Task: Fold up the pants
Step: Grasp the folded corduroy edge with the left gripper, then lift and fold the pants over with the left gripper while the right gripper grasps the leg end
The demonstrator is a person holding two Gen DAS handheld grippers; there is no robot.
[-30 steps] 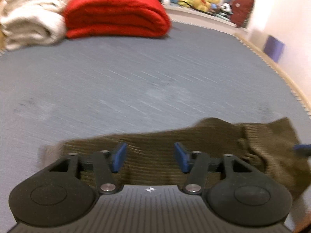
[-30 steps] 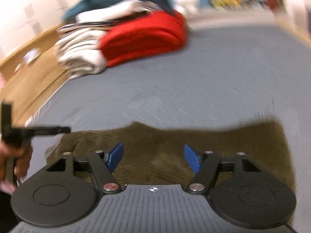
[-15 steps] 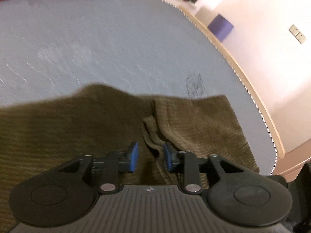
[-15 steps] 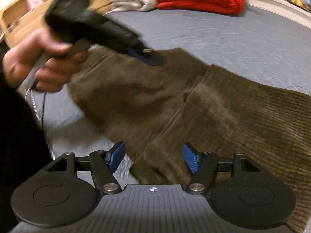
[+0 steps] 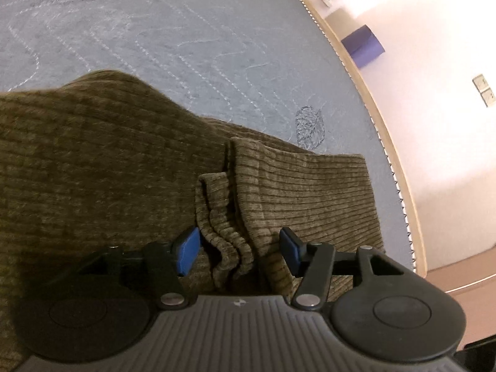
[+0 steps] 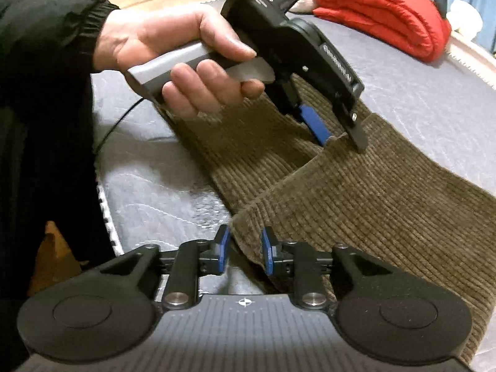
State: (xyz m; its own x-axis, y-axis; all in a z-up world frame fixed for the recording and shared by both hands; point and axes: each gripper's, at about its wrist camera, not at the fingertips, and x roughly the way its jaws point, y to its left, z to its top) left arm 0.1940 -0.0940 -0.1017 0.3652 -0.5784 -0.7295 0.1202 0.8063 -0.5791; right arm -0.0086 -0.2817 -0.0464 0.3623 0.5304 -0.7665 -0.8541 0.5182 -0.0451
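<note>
Olive corduroy pants lie spread on a grey-blue mattress. My left gripper points down at a bunched fold of the cloth. Its jaws are opening, and the ridges of fabric stand between the blue pads without being pressed. In the right wrist view the pants run off to the right. My right gripper straddles their near corner and its jaws are closing around it. Farther back, a hand holds the left gripper with its tips on the folded edge.
A folded red blanket lies at the far end of the mattress. The mattress's stitched edge runs along a white wall, with a purple box beside it. A black sleeve and a thin cable are at the left.
The left gripper came down onto the bunched fold and its jaws widened. The right gripper rolled and slid to the pants' near corner, and its jaws narrowed around it.
</note>
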